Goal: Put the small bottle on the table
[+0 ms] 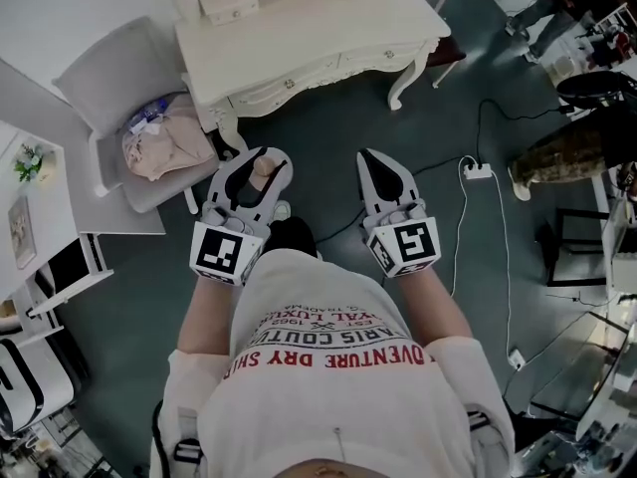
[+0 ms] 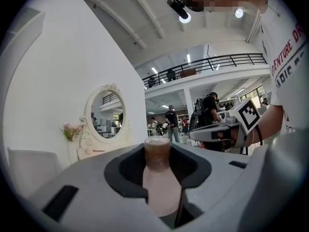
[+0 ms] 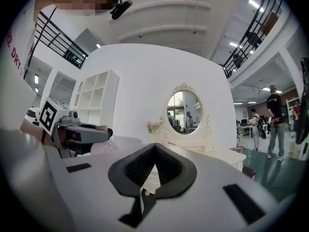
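The small bottle (image 1: 263,175), pale pink with a brown cap, sits between the jaws of my left gripper (image 1: 257,159), which is shut on it. In the left gripper view the bottle (image 2: 158,187) stands upright in the dark pads, cap toward the tips. My right gripper (image 1: 371,159) is beside it, shut and empty; its tips meet in the right gripper view (image 3: 154,149). Both hang over the dark green floor, short of the white dressing table (image 1: 328,28). The table's oval mirror (image 3: 183,111) shows ahead.
A grey chair (image 1: 109,78) holding a pink bag (image 1: 164,139) stands left of the table. A white shelf unit (image 1: 45,217) is at far left. A power strip (image 1: 478,171) and cables lie on the floor to the right. People stand far off (image 2: 208,111).
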{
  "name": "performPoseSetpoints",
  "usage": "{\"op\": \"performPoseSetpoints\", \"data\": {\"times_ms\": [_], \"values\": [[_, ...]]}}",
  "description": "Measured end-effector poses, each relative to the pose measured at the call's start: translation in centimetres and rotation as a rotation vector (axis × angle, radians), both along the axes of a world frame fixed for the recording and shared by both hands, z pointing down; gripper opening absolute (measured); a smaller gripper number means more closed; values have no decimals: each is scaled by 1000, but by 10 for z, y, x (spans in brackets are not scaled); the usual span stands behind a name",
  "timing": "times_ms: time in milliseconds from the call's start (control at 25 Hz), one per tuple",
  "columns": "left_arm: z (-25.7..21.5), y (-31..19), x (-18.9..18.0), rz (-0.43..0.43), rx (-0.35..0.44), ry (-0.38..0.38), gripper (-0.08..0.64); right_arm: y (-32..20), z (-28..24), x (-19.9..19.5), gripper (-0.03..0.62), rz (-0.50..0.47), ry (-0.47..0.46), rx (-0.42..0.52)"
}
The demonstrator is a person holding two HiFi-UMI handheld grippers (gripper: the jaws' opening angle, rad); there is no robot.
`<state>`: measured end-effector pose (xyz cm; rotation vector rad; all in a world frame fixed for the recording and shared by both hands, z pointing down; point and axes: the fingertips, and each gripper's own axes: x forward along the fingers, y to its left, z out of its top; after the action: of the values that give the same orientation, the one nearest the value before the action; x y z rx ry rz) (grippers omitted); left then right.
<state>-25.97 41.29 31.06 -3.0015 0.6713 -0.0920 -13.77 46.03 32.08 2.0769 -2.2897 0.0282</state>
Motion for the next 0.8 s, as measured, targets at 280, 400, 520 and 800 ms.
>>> {"op": "performPoseSetpoints", "data": {"times_ms": [280,400,520,800], "values": [[17,-56,20,8,-20,-6,141,-57,15,13,-2,-18,-8,-21],[19,-93,39,16,-27,-4,141,-94,19,30,-2,-22,-15,-36],[21,-136,61,28,-28,-11,141,-136,18,46,-2,-41,-22,-41],[20,-257,108,63,-32,-16,141,-255,13,93,-2,-8,-25,-46]]}}
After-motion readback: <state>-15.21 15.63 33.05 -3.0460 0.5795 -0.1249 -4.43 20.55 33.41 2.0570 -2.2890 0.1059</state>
